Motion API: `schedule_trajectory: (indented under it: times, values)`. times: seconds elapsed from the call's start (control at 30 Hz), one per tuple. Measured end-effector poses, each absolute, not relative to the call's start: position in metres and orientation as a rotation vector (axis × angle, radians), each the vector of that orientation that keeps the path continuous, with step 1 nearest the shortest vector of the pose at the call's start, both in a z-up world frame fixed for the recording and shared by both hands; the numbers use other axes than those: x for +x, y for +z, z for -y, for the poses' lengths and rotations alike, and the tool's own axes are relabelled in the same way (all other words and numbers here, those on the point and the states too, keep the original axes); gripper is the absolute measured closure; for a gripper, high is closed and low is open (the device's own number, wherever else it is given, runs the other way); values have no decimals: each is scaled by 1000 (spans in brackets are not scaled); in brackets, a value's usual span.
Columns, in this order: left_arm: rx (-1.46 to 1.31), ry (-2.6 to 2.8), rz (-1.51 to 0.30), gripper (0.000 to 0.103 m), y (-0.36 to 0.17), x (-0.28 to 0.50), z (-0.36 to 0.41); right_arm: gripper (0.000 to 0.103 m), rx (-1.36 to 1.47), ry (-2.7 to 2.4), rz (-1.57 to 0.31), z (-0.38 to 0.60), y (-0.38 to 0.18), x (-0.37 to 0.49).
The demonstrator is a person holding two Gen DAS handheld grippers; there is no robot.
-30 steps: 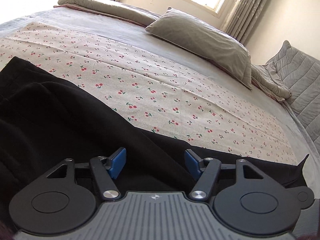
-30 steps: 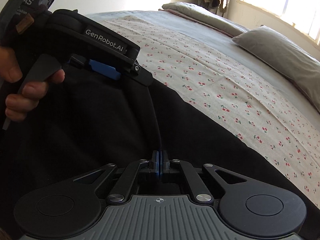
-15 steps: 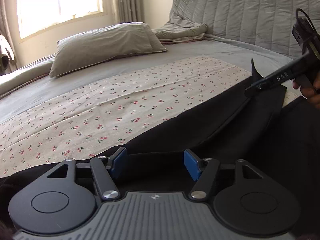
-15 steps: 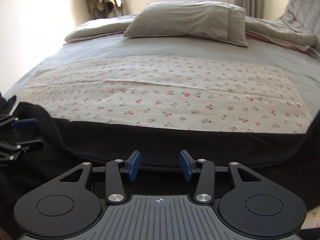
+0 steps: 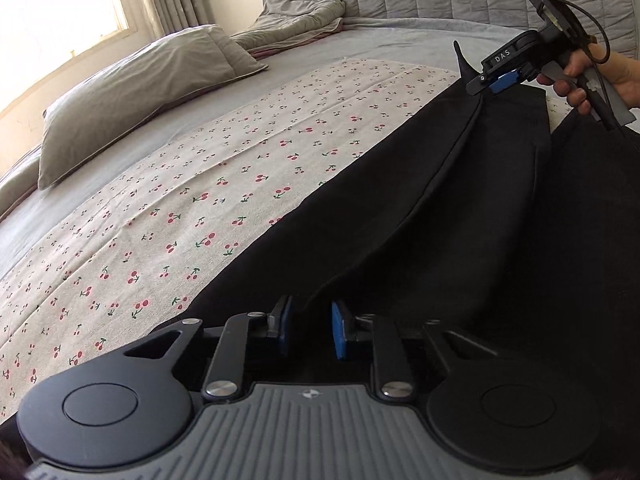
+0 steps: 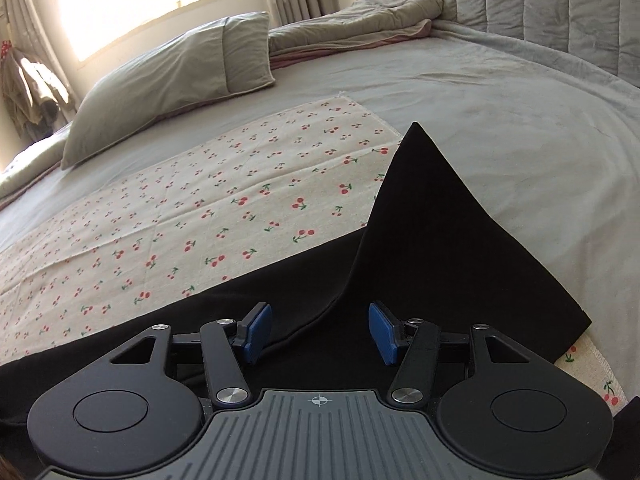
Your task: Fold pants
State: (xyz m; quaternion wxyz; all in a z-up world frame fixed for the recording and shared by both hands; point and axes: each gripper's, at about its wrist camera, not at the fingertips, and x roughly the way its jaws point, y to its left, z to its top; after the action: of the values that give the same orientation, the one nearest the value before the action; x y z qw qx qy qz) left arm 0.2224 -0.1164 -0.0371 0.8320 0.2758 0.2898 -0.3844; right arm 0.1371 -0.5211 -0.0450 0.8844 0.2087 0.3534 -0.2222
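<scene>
Black pants [image 5: 460,208] lie along the near edge of the bed [image 6: 500,92], partly over a cherry-print cloth [image 5: 240,184].

Left gripper [image 5: 310,330]: jaws released, blue pads narrowly apart, a raised fold of the pants between them; contact cannot be told.

Right gripper [image 6: 318,332]: jaws released, spread wide over the pants, pads clear of the fabric edge running between them. A pointed flap of the pants stands up just ahead of it. In the left wrist view the right gripper [image 5: 494,80] sits at the far end of the pants, held by a hand [image 5: 600,74].

Grey pillow [image 6: 180,80] and crumpled blanket [image 6: 360,28] rest well apart from the pants, near the headboard [image 6: 520,4].
</scene>
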Motion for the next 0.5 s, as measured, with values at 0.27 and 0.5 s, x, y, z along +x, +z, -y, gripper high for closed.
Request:
schedule_trajectory:
  times: [0.27,0.5]
  values:
    - [563,-781,-519,99,-22,211,111,103,369,-612,-724,542,-54,163]
    - [512,-769,-427,100,13,182,97,103,338,-590,-688,531,-5,127]
